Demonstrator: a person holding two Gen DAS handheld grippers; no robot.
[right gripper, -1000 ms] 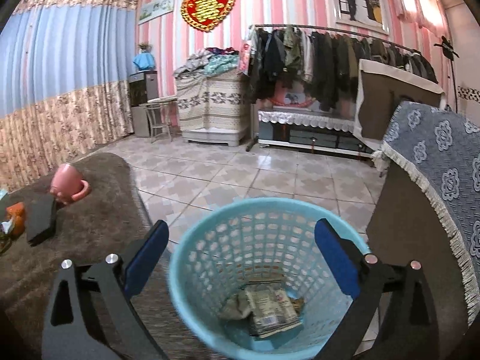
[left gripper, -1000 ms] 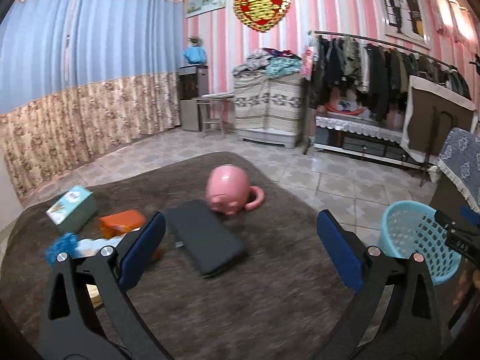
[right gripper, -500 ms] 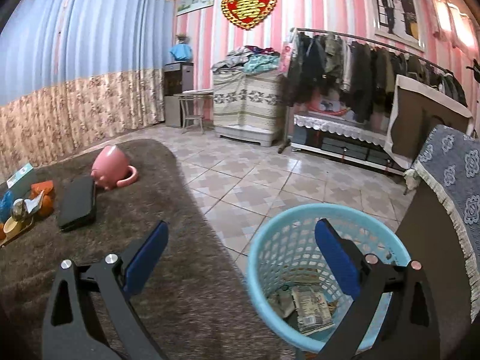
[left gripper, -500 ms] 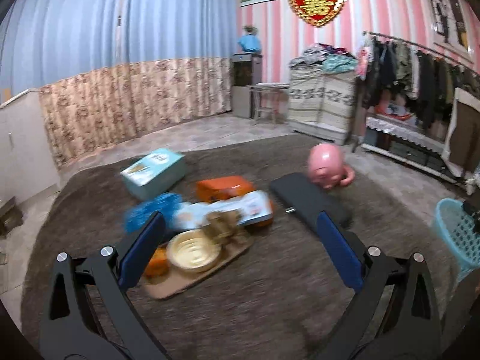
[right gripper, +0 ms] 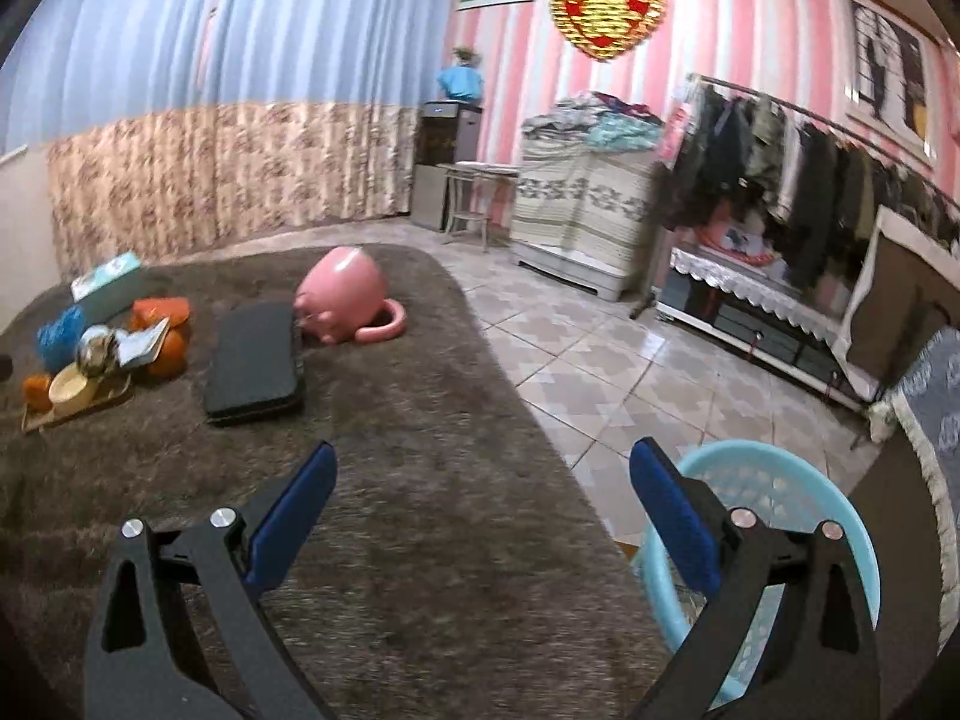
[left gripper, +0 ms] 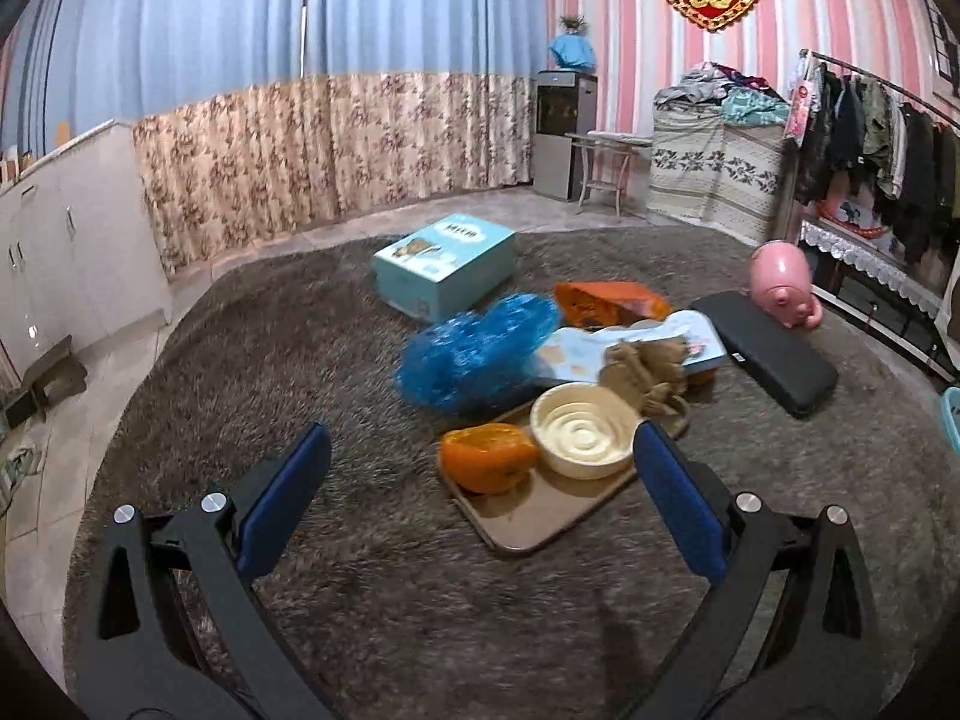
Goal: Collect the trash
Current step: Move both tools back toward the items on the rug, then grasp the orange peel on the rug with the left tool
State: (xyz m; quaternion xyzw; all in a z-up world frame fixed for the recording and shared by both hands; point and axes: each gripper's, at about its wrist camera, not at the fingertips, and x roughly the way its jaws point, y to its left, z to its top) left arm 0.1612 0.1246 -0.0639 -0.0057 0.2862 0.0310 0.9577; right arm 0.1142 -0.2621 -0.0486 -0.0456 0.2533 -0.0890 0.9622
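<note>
A pile of litter lies on the brown rug [left gripper: 420, 600]: a blue crinkled bag [left gripper: 474, 351], an orange peel [left gripper: 486, 456], a cream bowl [left gripper: 585, 438] on a cardboard tray [left gripper: 540, 510], a crumpled brown paper [left gripper: 645, 369], a flat white-blue packet [left gripper: 600, 348] and an orange wrapper [left gripper: 606, 303]. My left gripper [left gripper: 480, 510] is open and empty, just short of the tray. My right gripper [right gripper: 480, 516] is open and empty over the rug, beside the light blue basket [right gripper: 780, 498]. The pile also shows in the right wrist view [right gripper: 90, 354].
A teal box [left gripper: 447, 267], a black flat case [left gripper: 765, 351] and a pink pig-shaped mug [left gripper: 780, 279] lie on the rug. Tiled floor [right gripper: 600, 360] lies past the rug. A clothes rack [right gripper: 810, 162] and a covered cabinet [right gripper: 576, 204] stand along the wall.
My left gripper has swung left from the black case and pig mug onto the litter pile. My right gripper has swung left off the basket, which now sits at the lower right.
</note>
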